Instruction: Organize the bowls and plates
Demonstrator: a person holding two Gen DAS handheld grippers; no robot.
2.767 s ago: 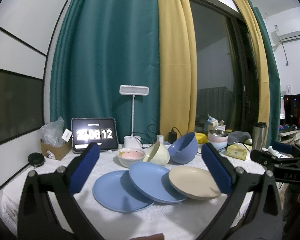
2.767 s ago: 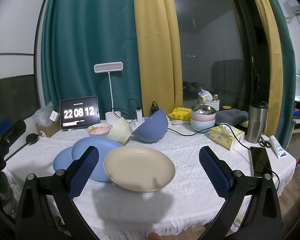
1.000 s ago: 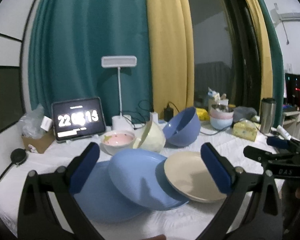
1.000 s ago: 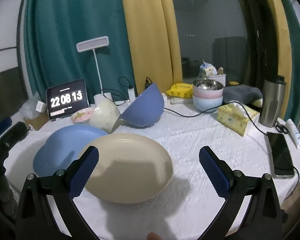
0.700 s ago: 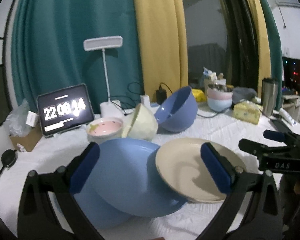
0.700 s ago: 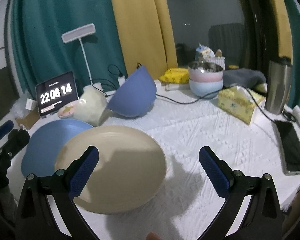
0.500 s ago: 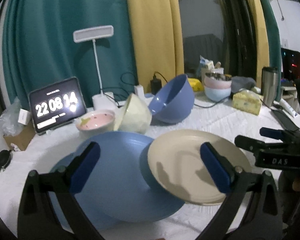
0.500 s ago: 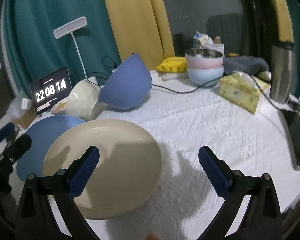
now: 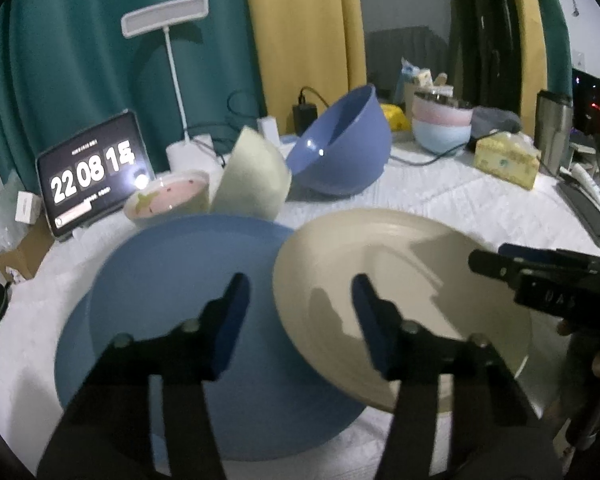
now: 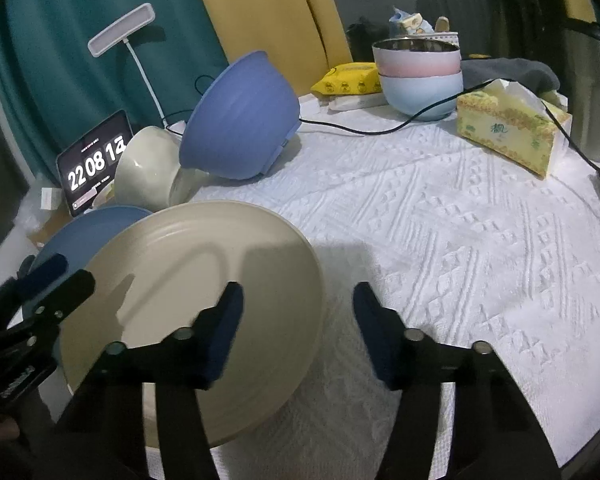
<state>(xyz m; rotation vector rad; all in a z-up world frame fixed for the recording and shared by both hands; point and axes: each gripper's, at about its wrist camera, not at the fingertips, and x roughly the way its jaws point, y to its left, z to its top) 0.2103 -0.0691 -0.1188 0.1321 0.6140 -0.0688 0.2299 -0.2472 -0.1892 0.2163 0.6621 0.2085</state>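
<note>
My left tongs (image 9: pixel 298 294) have just been closing and now stand about half spread, pads clear of everything. Between them lies the spot where the beige plate (image 9: pixel 400 280) overlaps the upper blue plate (image 9: pixel 172 276); the left pad hangs over the blue, the right pad over the beige, and I cannot tell whether either touches a surface.

My right tongs (image 10: pixel 296 304) have likewise just been closing and are half spread, gripping nothing. Their left pad hovers over the right part of the beige plate (image 10: pixel 188 272), the right pad over bare white cloth on the table (image 10: pixel 460 220), so the plate's right rim sits in the gap.

The beige plate leans on the upper blue plate, which in turn lies on a second blue plate (image 9: pixel 72 344) flat on the cloth.

Just beyond the plates a cream bowl (image 9: pixel 252 180) is tipped on its side, touching a small pink bowl (image 9: pixel 168 198) to its left. To its right a big blue bowl (image 9: pixel 340 148) also leans on its side.

Further back stand a tablet showing a clock (image 9: pixel 92 172), a white lamp (image 9: pixel 172 64), a stack of pink and pale blue bowls (image 10: pixel 420 76) and a yellow tissue box (image 10: pixel 508 132).
</note>
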